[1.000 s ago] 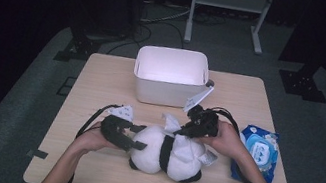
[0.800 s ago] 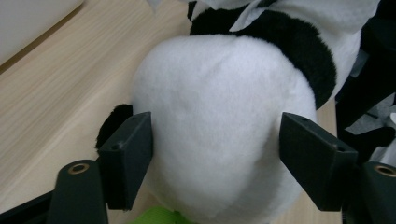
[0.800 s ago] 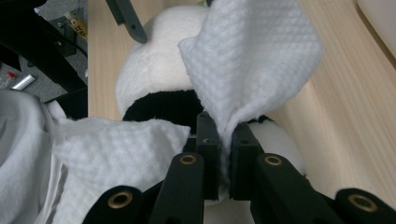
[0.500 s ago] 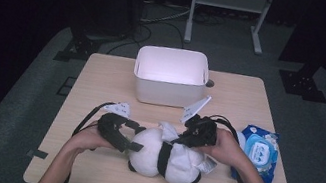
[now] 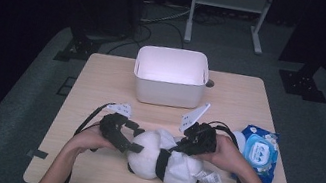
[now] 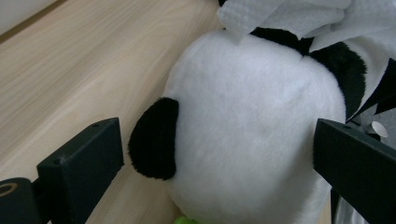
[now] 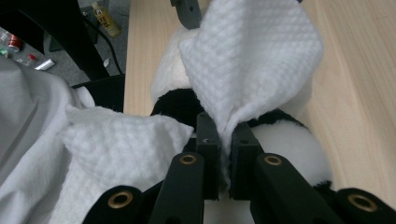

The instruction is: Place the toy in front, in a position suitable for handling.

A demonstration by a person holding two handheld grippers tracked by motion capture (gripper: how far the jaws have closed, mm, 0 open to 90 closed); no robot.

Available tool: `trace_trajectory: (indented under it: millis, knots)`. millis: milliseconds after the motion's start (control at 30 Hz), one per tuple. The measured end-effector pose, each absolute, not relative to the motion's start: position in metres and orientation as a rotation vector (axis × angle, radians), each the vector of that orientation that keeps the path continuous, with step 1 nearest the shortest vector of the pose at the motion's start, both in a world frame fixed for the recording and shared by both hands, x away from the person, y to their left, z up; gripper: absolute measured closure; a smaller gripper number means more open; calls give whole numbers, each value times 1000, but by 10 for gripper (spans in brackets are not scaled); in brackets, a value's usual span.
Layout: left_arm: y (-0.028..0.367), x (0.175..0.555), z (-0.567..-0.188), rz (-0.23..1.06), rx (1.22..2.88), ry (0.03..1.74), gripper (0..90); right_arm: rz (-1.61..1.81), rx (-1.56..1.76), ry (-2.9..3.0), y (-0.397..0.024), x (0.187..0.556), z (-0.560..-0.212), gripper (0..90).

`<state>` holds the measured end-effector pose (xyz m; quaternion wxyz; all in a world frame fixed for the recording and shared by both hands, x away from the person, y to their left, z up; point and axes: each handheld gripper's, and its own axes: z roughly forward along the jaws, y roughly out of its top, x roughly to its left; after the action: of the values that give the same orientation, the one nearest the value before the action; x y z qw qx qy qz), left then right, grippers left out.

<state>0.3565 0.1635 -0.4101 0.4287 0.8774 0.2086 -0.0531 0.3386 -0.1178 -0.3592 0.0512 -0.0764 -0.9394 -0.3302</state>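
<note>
Where the wooden table [image 5: 101, 85] comes nearest the person, a black-and-white plush panda [image 5: 164, 160] lies on its side between the two hands, its round white head turned toward the left gripper [image 5: 134, 143]. In the left gripper view the jaws stand wide on either side of that head, one black ear [image 6: 154, 137] just off the near jaw; they have just been opening, and as far as the close view shows, neither pad presses the plush. The right gripper [image 5: 185, 144] hangs over the panda's back with its jaws clamped tight on a fold of white textured wipe [image 7: 252, 60], which fans out above the jaw tips in the right gripper view; a second bunch of the same cloth [image 7: 116, 140] lies beside the jaws, and whether it is one piece with the first is hard to tell. A sewn label [image 5: 209, 177] pokes out by the toy's rear. Just right of the right hand [image 5: 226, 153] lies a blue pack of wet wipes [image 5: 258, 151], and a white plastic bin [image 5: 170, 75] stands at the table's far middle
</note>
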Motion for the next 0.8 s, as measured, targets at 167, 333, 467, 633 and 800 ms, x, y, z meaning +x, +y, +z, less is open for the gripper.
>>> trace_trajectory:
  millis: [167, 333, 467, 633, 800]
  knots:
    - [162, 361, -421, -245, 2165, 516, 0, -997, -195, -2843, -117, 335, -360, 847]
    - [164, 361, -427, -334, 2122, 463, 174, -987, -192, -2835, -116, 336, -356, 845]
    - [165, 358, -424, -272, 2129, 440, 261, -989, -196, -2838, -115, 339, -351, 844]
    - [165, 358, -420, -180, 2119, 434, 321, -991, -224, -2850, -115, 344, -347, 844]
    - [164, 356, -414, -21, 2098, 430, 341, -1018, -252, -2888, -118, 352, -343, 845]
